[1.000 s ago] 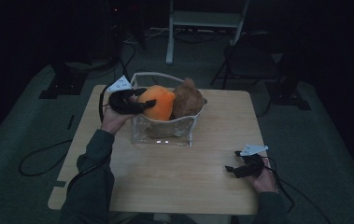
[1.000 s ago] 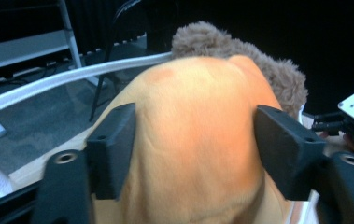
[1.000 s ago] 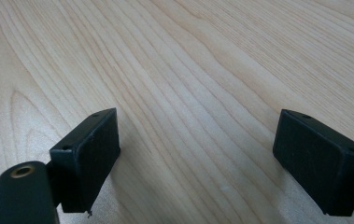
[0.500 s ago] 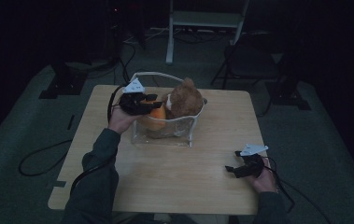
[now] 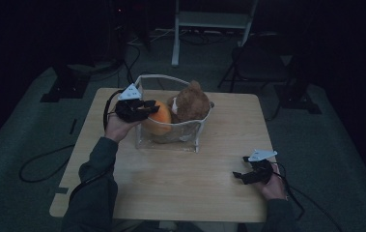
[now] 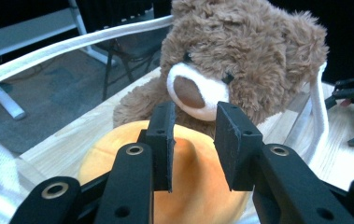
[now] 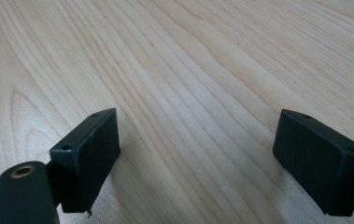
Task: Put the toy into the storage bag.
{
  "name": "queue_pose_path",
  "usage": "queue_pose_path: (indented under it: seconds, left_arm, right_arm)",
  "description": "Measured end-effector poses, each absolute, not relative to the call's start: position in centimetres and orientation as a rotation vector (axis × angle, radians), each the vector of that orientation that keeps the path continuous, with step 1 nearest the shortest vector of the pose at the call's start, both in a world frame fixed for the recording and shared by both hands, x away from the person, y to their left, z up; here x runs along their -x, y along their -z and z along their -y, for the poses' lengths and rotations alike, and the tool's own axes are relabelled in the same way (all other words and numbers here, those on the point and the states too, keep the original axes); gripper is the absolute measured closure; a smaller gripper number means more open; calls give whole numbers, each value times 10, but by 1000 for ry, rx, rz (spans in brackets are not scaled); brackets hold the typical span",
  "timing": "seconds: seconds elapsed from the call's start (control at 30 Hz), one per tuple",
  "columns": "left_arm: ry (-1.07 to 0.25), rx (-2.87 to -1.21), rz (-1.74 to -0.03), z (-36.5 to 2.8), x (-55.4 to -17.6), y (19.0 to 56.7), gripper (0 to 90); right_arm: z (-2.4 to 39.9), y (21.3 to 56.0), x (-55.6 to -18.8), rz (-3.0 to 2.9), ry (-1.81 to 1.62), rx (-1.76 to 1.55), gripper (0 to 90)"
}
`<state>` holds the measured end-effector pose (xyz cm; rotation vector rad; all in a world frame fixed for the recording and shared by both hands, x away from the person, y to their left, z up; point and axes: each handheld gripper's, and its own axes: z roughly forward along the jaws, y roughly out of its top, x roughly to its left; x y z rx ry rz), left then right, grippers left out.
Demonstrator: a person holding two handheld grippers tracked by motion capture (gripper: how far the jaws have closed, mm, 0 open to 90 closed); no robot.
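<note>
Left gripper (image 5: 147, 107), upper left of centre in the high view, has just been closing; its jaws pinch a fold of the orange plush (image 6: 184, 186), which sits in the clear bag (image 5: 190, 133) beside the teddy bear (image 6: 240, 60). Right gripper (image 5: 246, 175), lower right on the table (image 5: 180, 183), has its jaws wide apart with nothing between them.
</note>
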<state>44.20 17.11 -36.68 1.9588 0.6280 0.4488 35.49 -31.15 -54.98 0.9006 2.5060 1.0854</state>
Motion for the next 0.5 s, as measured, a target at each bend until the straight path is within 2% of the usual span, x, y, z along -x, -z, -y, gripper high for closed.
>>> queue_pose_path:
  seconds: [0.5]
  left_arm:
    - [-467, -1888, -644, -195, -426, 367, 671]
  right_arm:
    - [311, 550, -355, -2503, -1085, -904, 140]
